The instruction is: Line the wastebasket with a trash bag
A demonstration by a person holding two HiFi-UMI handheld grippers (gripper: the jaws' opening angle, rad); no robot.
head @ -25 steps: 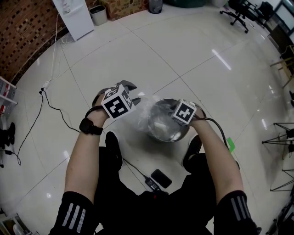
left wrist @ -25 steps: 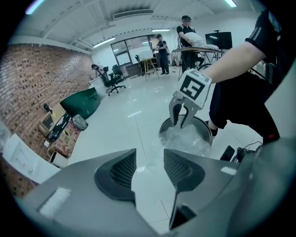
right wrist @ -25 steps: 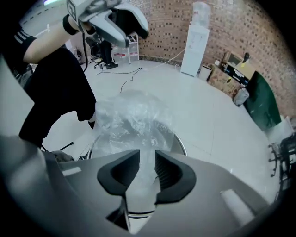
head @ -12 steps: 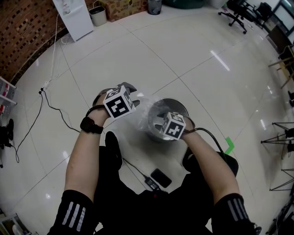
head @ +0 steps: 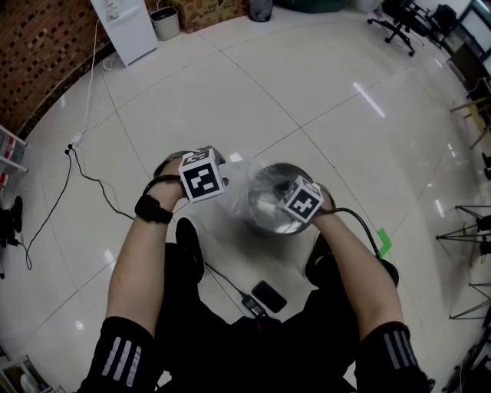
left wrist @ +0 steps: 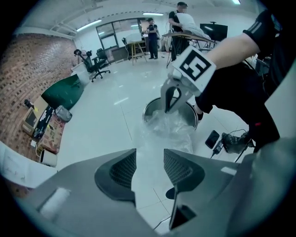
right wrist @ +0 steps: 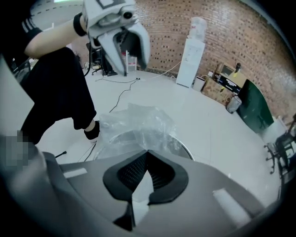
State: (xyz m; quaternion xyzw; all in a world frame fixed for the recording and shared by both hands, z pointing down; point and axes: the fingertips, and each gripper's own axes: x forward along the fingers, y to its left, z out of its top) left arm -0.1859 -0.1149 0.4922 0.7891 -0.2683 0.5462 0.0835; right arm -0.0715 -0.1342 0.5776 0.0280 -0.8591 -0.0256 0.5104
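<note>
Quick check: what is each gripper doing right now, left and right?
Left gripper: open, jaws apart; trash bag film runs between them, not visibly pinched.
Right gripper: just closed, shut on the trash bag.

The right gripper point(right wrist: 147, 153), at the wastebasket's point(head: 285, 166) right rim a second ago, has swung across its near edge and partway back, jaws just closing on the trash bag point(right wrist: 138, 121).

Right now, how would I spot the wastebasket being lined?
On the white tiled floor, look just ahead of the person's black shoes. The wastebasket is the round, shiny metal one with a crumpled clear trash bag spilling over its rim; the other bins stand far off by the brick wall.
</note>
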